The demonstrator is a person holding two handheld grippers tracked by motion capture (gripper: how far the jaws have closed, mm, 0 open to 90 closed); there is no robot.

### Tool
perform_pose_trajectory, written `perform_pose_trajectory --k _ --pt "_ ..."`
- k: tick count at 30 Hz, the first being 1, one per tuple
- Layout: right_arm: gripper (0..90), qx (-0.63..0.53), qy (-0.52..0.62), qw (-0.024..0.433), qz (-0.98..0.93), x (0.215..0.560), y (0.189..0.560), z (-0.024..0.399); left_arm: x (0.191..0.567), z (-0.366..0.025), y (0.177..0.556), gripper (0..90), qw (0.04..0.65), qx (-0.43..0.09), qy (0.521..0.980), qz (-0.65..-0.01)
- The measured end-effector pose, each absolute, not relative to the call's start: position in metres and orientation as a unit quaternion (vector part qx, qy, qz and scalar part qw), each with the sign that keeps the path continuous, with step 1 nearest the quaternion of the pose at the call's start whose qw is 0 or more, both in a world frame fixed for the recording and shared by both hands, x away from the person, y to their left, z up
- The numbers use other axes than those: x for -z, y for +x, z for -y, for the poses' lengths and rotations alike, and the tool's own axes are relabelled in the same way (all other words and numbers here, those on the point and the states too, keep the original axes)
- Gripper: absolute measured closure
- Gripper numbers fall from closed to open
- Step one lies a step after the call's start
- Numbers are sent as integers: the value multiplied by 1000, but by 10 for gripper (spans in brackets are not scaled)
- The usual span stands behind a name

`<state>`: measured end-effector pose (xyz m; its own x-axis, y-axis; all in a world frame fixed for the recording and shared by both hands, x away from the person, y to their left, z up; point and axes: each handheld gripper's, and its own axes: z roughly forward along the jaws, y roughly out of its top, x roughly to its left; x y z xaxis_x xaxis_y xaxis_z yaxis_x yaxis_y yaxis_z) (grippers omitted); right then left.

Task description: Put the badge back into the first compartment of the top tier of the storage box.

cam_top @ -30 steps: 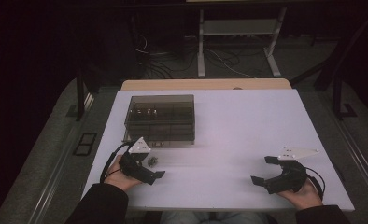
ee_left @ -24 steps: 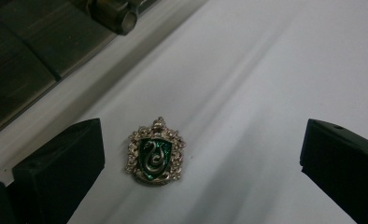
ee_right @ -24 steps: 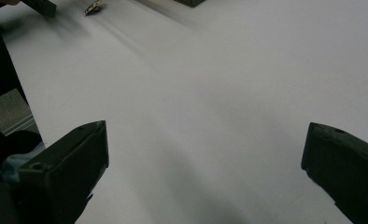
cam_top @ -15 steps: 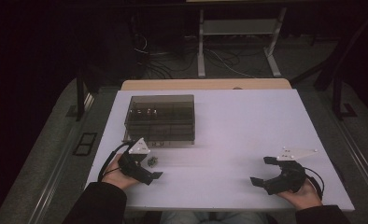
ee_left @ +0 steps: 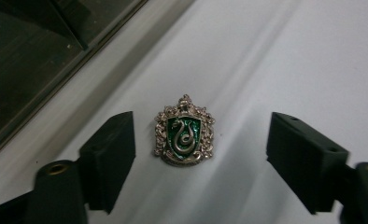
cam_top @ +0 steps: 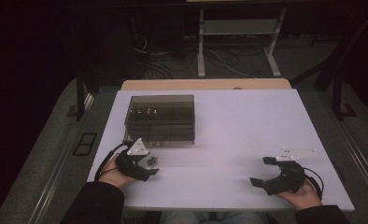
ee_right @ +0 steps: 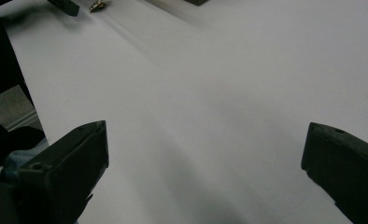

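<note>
A small metal crest pin (ee_left: 184, 131) with a green shield and a silver snake lies flat on the white table. My left gripper (ee_left: 201, 154) is open around it, the pin nearer its left jaw and touching neither. In the high view that pin (cam_top: 151, 161) lies just right of the left gripper (cam_top: 147, 168), near the table's front left. A smoky clear plastic box (cam_top: 161, 119) with compartments stands just beyond. My right gripper (cam_top: 262, 171) is open at the front right over bare table; in its own view the right gripper (ee_right: 205, 168) has nothing between its jaws.
The white table (cam_top: 238, 126) has a wooden strip along its far edge. Beyond it are a metal stand's legs (cam_top: 238, 51) and cables on the dark floor. The box's corner (ee_left: 37, 51) sits close on the left in the left gripper view.
The left gripper has shifted slightly toward the pin. The right gripper has barely moved.
</note>
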<state>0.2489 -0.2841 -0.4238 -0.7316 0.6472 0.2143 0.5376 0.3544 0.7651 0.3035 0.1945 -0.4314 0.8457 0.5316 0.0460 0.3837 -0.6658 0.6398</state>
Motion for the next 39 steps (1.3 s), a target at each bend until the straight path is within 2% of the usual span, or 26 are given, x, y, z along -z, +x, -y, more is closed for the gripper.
perform_pose_trajectory --k 8,16,39 --pt "5 -437 359 63 -822 424 249 284 434 -195 308 369 324 -126 904 -249" --pt "5 -430 358 65 -826 425 249 282 438 -194 312 433 320 -126 906 -245" --pt "5 -430 358 66 -826 425 249 281 440 -194 316 560 327 -108 907 -242"
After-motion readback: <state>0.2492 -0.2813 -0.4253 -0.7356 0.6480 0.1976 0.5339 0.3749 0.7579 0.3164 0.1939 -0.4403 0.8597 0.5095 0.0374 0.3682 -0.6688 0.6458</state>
